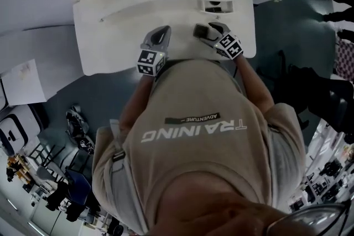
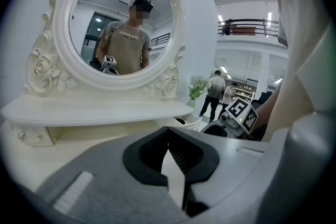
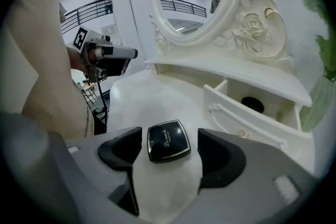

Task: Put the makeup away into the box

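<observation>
The jaws of the right gripper [image 3: 170, 153] are held wide apart. Between them, touched by neither pad, a glossy black square compact with rounded corners and a thin gold rim [image 3: 168, 141] is seen lying flat on the white dressing table top [image 3: 152, 97]. The compact is laid lid up. Being square, it shows no long axis, but its line of pale lettering runs roughly from jaw to jaw, slightly turned. This gripper is pitched down at the table, and the person's forearm [image 1: 257, 85] is reached forward behind it. Just beyond the compact, to the right, a small white drawer [image 3: 247, 119] is stood open with a dark round thing [image 3: 253, 105] inside. The black pads of the left gripper [image 2: 169, 136] are pressed together at their tips with nothing pinched. It is held nearer level over the table's front and is aimed at the round mirror in its carved white frame [image 2: 113, 82].
</observation>
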